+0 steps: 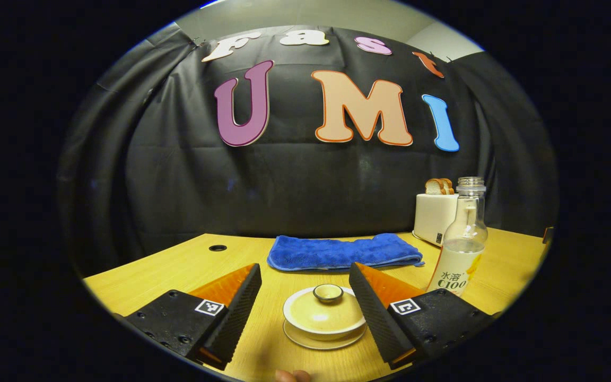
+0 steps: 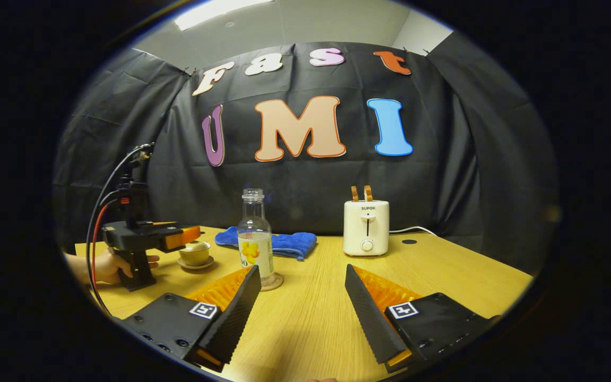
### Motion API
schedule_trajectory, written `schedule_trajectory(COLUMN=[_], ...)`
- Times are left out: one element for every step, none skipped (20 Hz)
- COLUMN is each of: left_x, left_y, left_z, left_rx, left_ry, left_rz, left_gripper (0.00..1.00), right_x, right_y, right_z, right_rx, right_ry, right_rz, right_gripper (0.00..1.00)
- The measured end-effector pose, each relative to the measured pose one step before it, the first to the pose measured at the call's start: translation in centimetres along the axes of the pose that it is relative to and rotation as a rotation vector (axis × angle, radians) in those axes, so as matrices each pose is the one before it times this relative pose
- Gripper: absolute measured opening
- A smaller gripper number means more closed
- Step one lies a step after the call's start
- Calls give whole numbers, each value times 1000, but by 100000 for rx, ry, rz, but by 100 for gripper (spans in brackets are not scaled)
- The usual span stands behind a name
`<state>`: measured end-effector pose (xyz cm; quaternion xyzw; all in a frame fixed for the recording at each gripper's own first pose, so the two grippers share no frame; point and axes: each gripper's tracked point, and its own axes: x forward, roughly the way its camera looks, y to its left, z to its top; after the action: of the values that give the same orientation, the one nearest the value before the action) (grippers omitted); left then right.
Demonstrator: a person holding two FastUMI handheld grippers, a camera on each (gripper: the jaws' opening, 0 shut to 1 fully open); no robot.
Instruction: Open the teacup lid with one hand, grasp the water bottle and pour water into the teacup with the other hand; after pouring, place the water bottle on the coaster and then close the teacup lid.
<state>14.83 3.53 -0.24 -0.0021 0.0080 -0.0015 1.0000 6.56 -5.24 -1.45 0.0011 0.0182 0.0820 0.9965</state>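
Both tongs gape empty: left tongs [image 1: 305, 294] flank the lidded teacup [image 1: 324, 314], right tongs [image 2: 301, 297] near the water bottle [image 2: 255, 236].

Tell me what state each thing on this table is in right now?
Teacup: lid on, standing on its saucer.
Water bottle: uncapped, upright on the coaster, partly filled.
Toaster: bread slices sticking up from its slots.
Blue towel: folded, lying flat.
Left gripper: open, jaws either side of the teacup.
Right gripper: open, holding nothing.
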Motion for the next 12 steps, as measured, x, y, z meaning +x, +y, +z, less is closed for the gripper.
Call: schedule_trajectory(left_x=[-742,-784,-828,-990,-1129,-1468,-869,-727,-941,-1012,-1358,-805], left_y=[-134,128,-17,-276,-409,-528,-272,-188,-435,-257,-175,-10], left_z=[12,-12,80,-22,-72,181,-74,148,-83,203,-34,17], left_rx=[-148,147,-50,135,117,122,-80,116,-178,282,-37,-56], left_ry=[81,30,-192,-117,101,-255,244,-526,449,-822,370,-39], left_rz=[34,1448,911,442,190,-240,238,274,83,284,1362,1049], left_gripper=[97,97,97,100,96,96,96,97,99,97,96,96], right_x=[-20,-52,-34,-72,-134,-181,-221,5,-282,-273,-342,-120], right_y=[9,128,156,100,456,642,392,340,313,651,558,222], right_z=[-28,45,60,-87,50,34,-65,64,-83,-28,57,37], right_rx=[-62,26,-1,-34,-35,2,-10,43,-162,36,59,-8], right_ry=[-14,-106,22,11,-67,49,-83,-45,-136,130,-129,32], right_rz=[-641,-515,-358,-597,-795,-219,-551,-816,-2232,-487,-1019,-472], right_gripper=[100,100,100,100,100,100,100,100,100,97,100,100])
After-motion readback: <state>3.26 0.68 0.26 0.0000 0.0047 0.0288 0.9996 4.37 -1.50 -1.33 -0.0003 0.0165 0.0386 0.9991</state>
